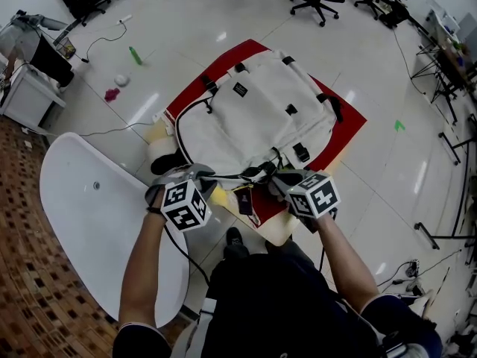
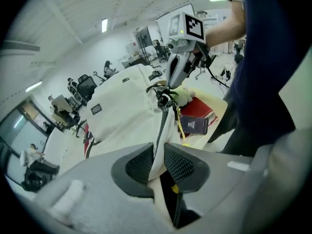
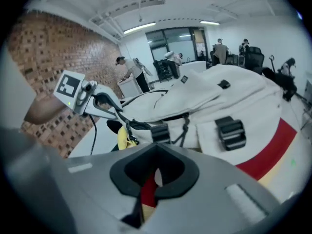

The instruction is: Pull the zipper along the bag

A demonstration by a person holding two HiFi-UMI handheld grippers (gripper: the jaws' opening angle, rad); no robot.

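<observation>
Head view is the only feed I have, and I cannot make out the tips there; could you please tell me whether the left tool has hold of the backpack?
Observer: Yes. The left gripper view shows the left tool shut on a fold of the white backpack.
Operator: Thank you. And the right tool?
Observer: Its own view shows the right tool with its jaws together and nothing thick between them.
Operator: Is it at the zipper?
Observer: In the left gripper view its tip meets the black zipper pull. I cannot tell whether the pull is pinched.
</observation>
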